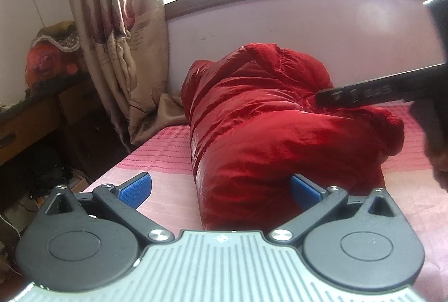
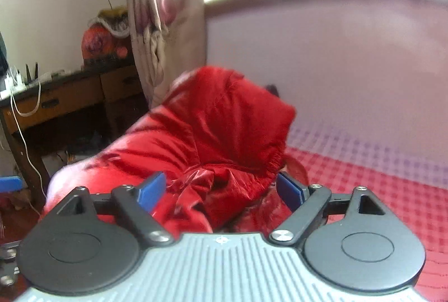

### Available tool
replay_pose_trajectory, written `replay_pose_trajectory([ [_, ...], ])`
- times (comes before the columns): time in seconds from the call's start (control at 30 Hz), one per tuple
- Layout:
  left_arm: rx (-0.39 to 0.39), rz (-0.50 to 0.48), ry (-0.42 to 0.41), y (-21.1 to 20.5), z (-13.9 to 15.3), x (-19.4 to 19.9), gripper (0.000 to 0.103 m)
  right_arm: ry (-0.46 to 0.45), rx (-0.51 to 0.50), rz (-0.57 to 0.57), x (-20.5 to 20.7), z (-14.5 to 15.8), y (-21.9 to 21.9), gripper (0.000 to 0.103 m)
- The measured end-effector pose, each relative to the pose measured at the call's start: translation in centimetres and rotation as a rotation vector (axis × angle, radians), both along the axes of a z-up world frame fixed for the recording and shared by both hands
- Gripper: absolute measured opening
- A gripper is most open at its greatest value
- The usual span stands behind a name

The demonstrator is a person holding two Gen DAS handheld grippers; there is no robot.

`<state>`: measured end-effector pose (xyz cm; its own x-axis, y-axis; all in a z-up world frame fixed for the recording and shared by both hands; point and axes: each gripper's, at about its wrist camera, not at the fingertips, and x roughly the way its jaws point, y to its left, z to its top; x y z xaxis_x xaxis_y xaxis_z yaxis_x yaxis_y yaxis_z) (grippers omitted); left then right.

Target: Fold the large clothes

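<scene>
The bed, covered in a pink patterned sheet, fills the lower half of both views; a pale wall and a bright window stand behind it at 12 o'clock. A curtain hangs at 10 o'clock in the left wrist view, its hem resting on the bed's far corner. Beyond it, at 9 o'clock, a wooden desk with drawers carries a red patterned bundle, chargers and white cables.

The jacket, red and shiny, lies bunched on the sheet at the centre of both views, its far end near the wall.

The left gripper sits low at 6 o'clock with its blue-padded fingers wide apart; the jacket's near end lies between them, against the right pad and clear of the left.

The right gripper has its fingers spread apart with a gathered fold of the jacket between them; neither pad presses on the cloth. In the left wrist view one of its dark fingers reaches in from 3 o'clock over the jacket's top, blurred.
</scene>
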<state>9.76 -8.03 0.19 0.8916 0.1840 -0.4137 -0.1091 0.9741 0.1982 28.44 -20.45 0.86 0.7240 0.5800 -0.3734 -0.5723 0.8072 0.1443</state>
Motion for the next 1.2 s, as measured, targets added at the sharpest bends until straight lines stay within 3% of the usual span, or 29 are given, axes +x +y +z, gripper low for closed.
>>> replay_pose_trajectory([
  [0.13,-0.013,0.008,-0.017,0.0,0.4,-0.7,0.103,-0.073,0.072,-0.03,-4.6,1.7,-1.9,0.088],
  [0.2,-0.035,0.005,-0.021,0.0,0.7,-1.2,0.103,-0.081,0.091,-0.053,-7.5,1.9,-2.5,0.097],
  [0.23,-0.045,0.003,-0.028,-0.1,0.8,-1.5,0.103,-0.087,0.091,-0.065,-9.3,1.8,-2.8,0.101],
  [0.43,-0.083,0.004,-0.032,-0.7,1.3,-3.1,0.103,-0.128,0.027,-0.099,-16.5,-0.1,-3.0,0.101],
  [0.7,-0.134,0.002,-0.01,-1.8,1.3,-5.7,0.103,-0.085,0.003,-0.16,-19.1,-1.3,-3.5,0.101],
  [1.0,-0.208,0.03,0.131,-2.5,0.9,-7.1,0.103,0.03,-0.117,-0.202,-20.7,-1.3,-2.9,0.102],
  [1.2,-0.182,0.083,0.195,-3.0,-0.1,-7.4,0.103,0.121,-0.149,-0.2,-20.5,-1.6,-2.7,0.103],
])
